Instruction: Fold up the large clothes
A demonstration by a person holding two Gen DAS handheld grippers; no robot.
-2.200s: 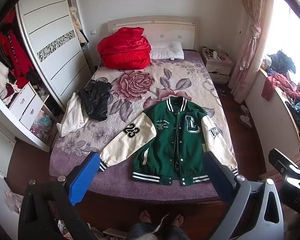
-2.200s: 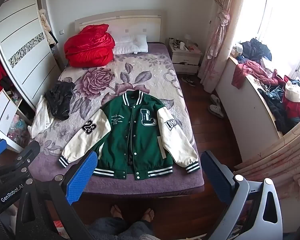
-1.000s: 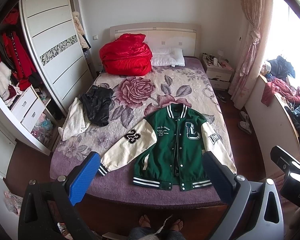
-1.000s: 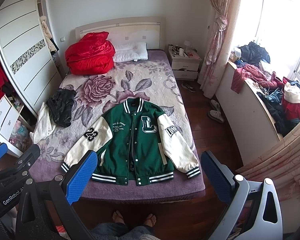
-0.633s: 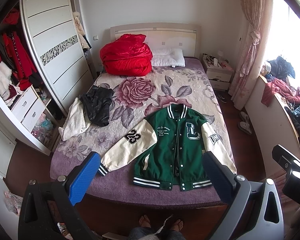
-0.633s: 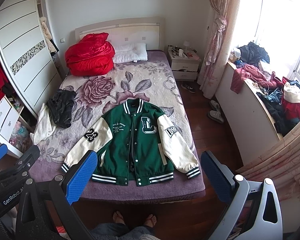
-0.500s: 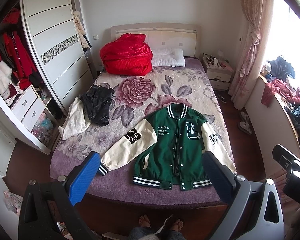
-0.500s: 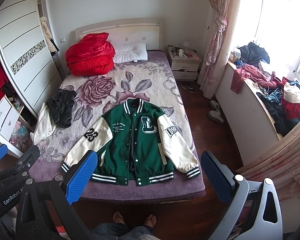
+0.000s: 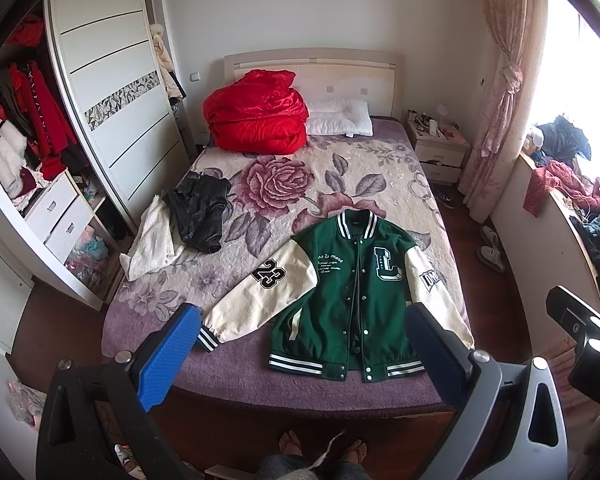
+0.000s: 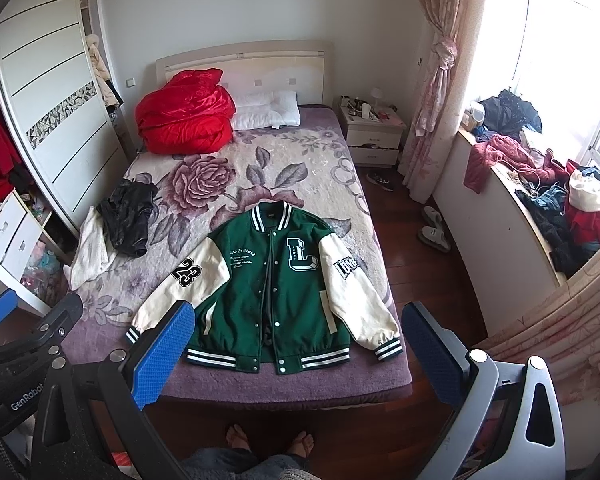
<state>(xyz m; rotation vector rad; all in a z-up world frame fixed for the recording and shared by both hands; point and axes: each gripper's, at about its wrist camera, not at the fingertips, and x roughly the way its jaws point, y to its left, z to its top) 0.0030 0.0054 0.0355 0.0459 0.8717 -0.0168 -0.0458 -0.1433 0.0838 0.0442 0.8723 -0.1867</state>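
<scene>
Left claw (image 9: 300, 354) spread wide, gripping nothing, held above the floor short of the bed (image 9: 228, 364); right claw (image 10: 298, 350) likewise wide and bare, same height; jacket (image 9: 350, 294) laid flat, front up, straight ahead of both claws and well apart from them, hem toward the claws, collar away, both sleeves splayed outward.

Seen from the left claw only: open wardrobe (image 9: 24, 148) far to the left with red clothes hanging, drawers (image 9: 60, 216) beneath; right claw's body edging in at the right border.

Seen from the right claw only: window (image 10: 560, 60) to the right, more of the sill (image 10: 512, 216) heaped with clothes; left claw's body at the left border.

In both: red quilt (image 9: 256, 118) and pillow (image 9: 340, 116) far beyond the jacket; black garment (image 9: 200, 210) and white cloth (image 9: 154, 246) ahead to the left; nightstand (image 10: 374, 132) ahead to the right; bare feet (image 10: 270, 442) below, between the fingers.
</scene>
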